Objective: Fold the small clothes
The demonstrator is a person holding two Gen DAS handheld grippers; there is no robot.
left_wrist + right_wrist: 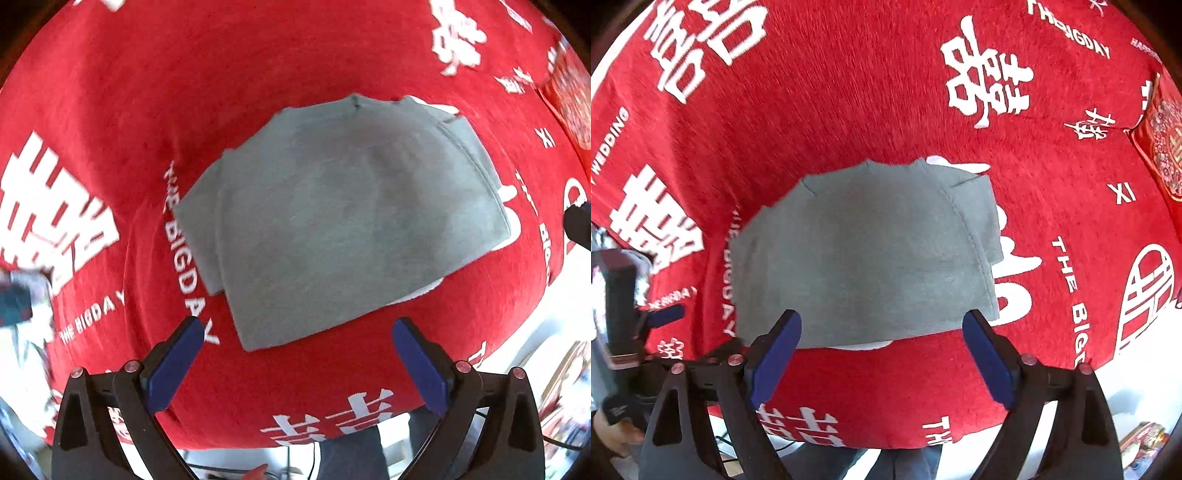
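While both are held wide apart and empty, the left gripper (297, 334) and right gripper (882, 328) are poised just short of the grey garment (343, 221), lying folded on the red cloth (110, 110) covering the counter. A further fold or set-aside seems due. Beyond, little of the room is discernible.

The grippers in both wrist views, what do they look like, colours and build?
The left gripper and the right gripper look alike: flat dark-blue pads on their fingers, carried on matte black angular arms with triangular cut-outs and round silver bolts at the pivots. No markings or sleeves are visible.
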